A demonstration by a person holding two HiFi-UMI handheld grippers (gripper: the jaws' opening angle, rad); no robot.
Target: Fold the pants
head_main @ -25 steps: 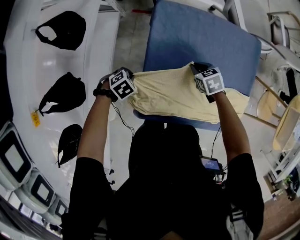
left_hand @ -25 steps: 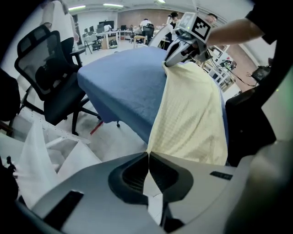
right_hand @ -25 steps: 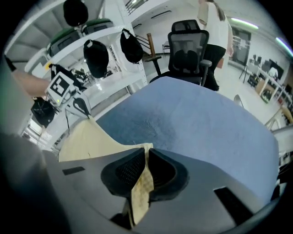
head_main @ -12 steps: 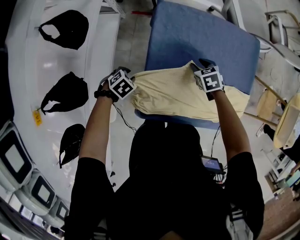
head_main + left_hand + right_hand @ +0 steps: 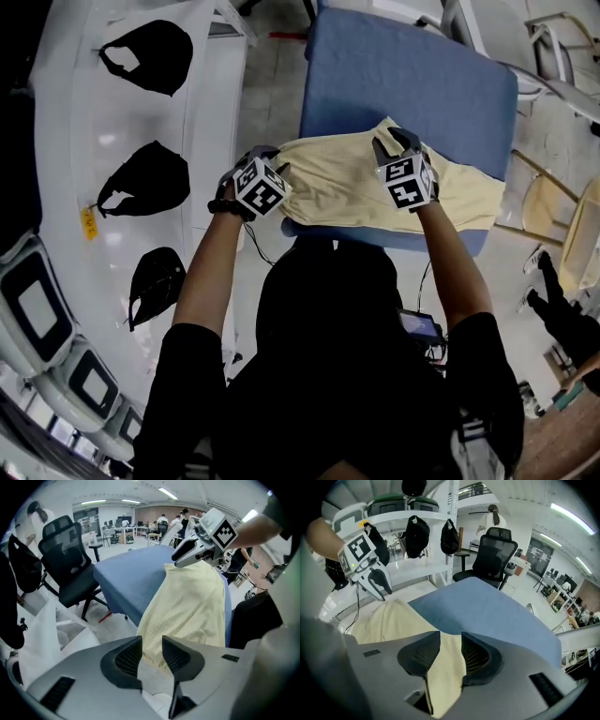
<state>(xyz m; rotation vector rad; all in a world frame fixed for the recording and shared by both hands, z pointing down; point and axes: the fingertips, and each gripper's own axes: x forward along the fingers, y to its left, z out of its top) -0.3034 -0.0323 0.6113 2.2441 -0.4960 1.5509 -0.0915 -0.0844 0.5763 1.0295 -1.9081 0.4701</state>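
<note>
We see pale yellow fabric pants [image 5: 337, 192] lying on a blue padded table [image 5: 412, 75] at one o'clock, three black fabric items [image 5: 145, 178] at ten o'clock.

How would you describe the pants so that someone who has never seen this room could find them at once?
Find the blue table in the middle of the head view. Across its near edge lie the pants. They are the only pale yellow cloth on it; the bags on the white shelf to the left are black.
</note>
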